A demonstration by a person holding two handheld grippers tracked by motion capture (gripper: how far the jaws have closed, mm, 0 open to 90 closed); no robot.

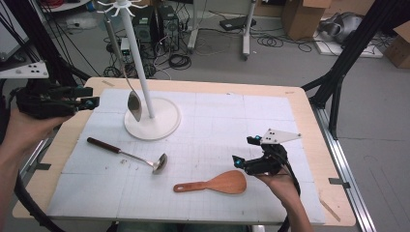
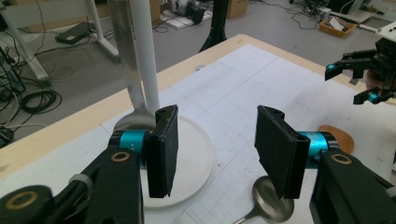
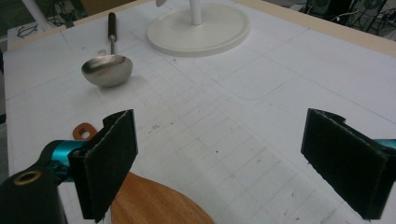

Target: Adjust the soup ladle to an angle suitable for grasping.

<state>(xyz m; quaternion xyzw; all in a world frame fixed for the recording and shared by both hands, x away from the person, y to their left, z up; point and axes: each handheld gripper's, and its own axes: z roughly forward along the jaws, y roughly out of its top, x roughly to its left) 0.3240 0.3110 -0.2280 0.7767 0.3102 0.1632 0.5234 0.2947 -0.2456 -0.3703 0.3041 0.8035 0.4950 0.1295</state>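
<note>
On the white mat [image 1: 208, 125] covering the table, 2 utensils lie flat and a 3rd hangs from a stand. At the near right, the right gripper [image 1: 245, 151] sits just beside the wide end of the wooden spatula [image 1: 220, 183], held low in the person's right hand [image 1: 280, 186]. Its jaws stand wide apart with nothing between them; in the right gripper view the spatula's blade [image 3: 154, 200] lies under and beside the left-hand jaw, and bare mat shows in the gap. Whether a jaw touches the wood I cannot tell. The spatula's handle points toward the left of the table.

Near the table's middle lies a metal ladle [image 1: 130, 153], its dark handle running back and left, its bowl [image 3: 106, 70] near the spatula but apart from it.

At the far left edge, the left gripper [image 1: 92, 96] is held above the table, jaws also apart and empty. It faces the white stand [image 1: 152, 118], whose round base rests on the mat. A large metal spoon [image 1: 133, 104] hangs from the stand's top hooks, bowl down, close beside the pole [image 2: 144, 56].
</note>
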